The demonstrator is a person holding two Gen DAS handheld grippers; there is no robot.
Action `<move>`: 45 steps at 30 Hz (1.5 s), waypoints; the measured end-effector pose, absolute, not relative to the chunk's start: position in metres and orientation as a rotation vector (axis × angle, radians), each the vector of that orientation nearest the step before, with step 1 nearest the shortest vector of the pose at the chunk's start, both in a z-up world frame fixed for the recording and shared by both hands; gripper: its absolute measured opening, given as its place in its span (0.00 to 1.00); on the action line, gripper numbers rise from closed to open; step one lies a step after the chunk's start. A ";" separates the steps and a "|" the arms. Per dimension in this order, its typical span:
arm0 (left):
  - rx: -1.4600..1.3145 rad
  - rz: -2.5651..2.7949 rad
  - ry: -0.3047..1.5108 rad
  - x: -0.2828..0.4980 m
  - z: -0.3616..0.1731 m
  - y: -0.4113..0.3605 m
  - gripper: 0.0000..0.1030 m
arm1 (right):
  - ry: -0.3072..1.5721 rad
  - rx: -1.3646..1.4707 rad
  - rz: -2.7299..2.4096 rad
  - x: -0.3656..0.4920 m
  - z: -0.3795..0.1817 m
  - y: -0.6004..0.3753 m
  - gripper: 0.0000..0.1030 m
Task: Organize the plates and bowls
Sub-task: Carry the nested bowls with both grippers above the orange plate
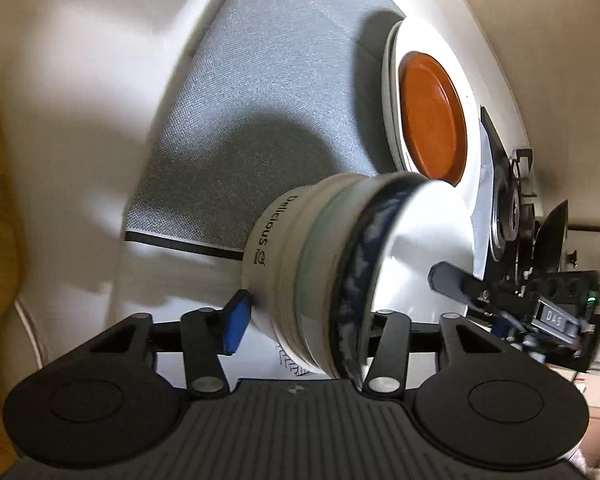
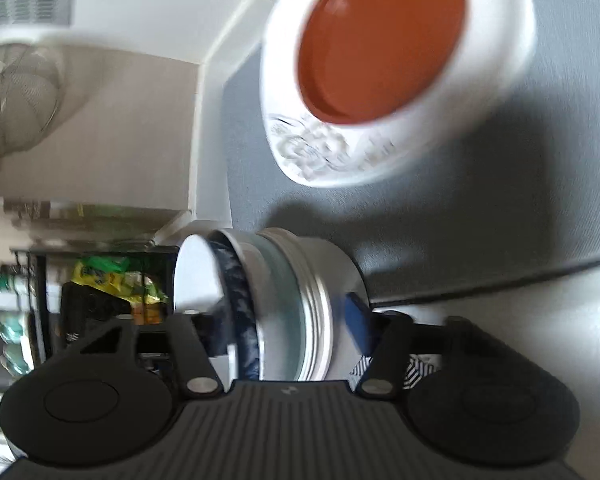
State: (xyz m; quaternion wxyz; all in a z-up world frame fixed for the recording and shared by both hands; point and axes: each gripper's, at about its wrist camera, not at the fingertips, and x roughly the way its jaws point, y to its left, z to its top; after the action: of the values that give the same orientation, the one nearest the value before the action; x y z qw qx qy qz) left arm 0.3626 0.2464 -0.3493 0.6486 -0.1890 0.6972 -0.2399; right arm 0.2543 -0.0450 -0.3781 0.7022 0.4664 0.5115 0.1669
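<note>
A stack of nested bowls (image 1: 320, 276), white with "Delicious" lettering, pale green and blue-patterned, sits between the fingers of both grippers. My left gripper (image 1: 304, 324) is shut on the stack, one blue pad (image 1: 236, 324) against its base. My right gripper (image 2: 284, 328) grips the same stack (image 2: 276, 304) from the opposite side. The right gripper's body (image 1: 540, 304) shows in the left wrist view beyond the stack. A stack of white plates (image 1: 396, 92) topped by an orange plate (image 1: 432, 116) rests on the grey mat (image 1: 260, 100); it also shows in the right wrist view (image 2: 380, 40).
The grey mat (image 2: 500, 200) lies on a white counter (image 1: 80, 120) with a white wall edge behind. A black shelf with colourful packets (image 2: 112, 280) and a fan (image 2: 16, 96) stand beyond the counter's end.
</note>
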 end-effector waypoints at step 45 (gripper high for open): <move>-0.095 -0.377 1.418 0.342 -0.289 0.191 0.43 | 1.168 0.575 0.216 0.252 -0.335 -0.010 0.30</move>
State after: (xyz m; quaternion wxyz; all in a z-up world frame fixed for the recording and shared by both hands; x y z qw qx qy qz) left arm 0.3421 0.1906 -0.2894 0.7418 -0.0431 0.6469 -0.1718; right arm 0.2522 -0.0098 -0.3352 0.7900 0.2670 0.5427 0.1005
